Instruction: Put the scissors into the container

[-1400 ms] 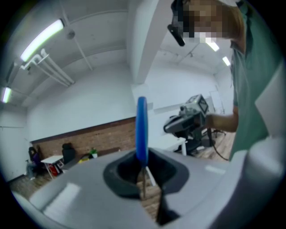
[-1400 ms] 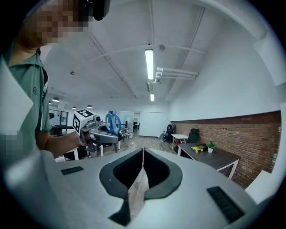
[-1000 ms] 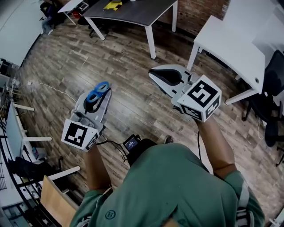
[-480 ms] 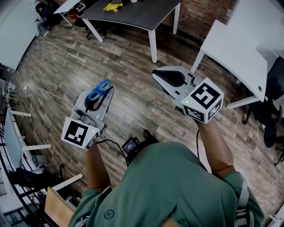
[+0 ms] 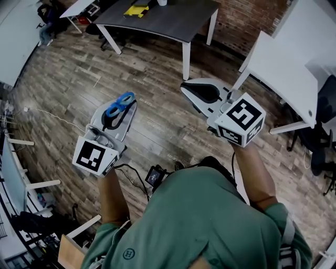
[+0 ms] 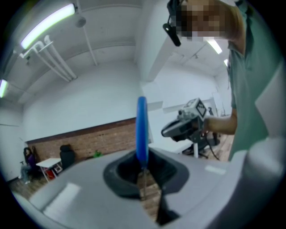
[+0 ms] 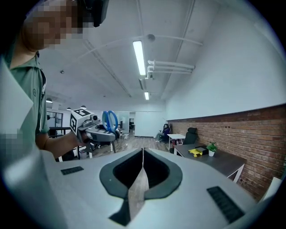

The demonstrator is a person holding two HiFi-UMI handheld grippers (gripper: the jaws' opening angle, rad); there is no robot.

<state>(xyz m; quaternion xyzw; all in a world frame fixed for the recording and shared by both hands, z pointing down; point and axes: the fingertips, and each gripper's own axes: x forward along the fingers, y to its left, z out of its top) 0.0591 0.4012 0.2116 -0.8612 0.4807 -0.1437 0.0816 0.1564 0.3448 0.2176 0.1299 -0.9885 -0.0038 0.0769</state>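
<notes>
The blue-handled scissors (image 5: pixel 119 104) stick up out of my left gripper (image 5: pixel 125 109), which is shut on them and held in the air above the wooden floor. In the left gripper view the blue handle (image 6: pixel 142 129) stands edge-on between the closed jaws of that gripper (image 6: pixel 143 165). My right gripper (image 5: pixel 185 88) is held level to the right, shut with nothing in it; its tips (image 7: pixel 142 150) meet. From the right gripper view I see the scissors (image 7: pixel 109 120) sideways. No container can be made out.
A dark table (image 5: pixel 157 18) with a yellow object (image 5: pixel 135 9) stands ahead on white legs. A white table (image 5: pixel 283 50) is on the right, with an office chair (image 5: pixel 320 152) beside it. A cable (image 5: pixel 52 116) lies on the floor at left.
The dark table has come a little further into the head view and the floor has slid past. Both grippers keep their poses; the scissors stay held.
</notes>
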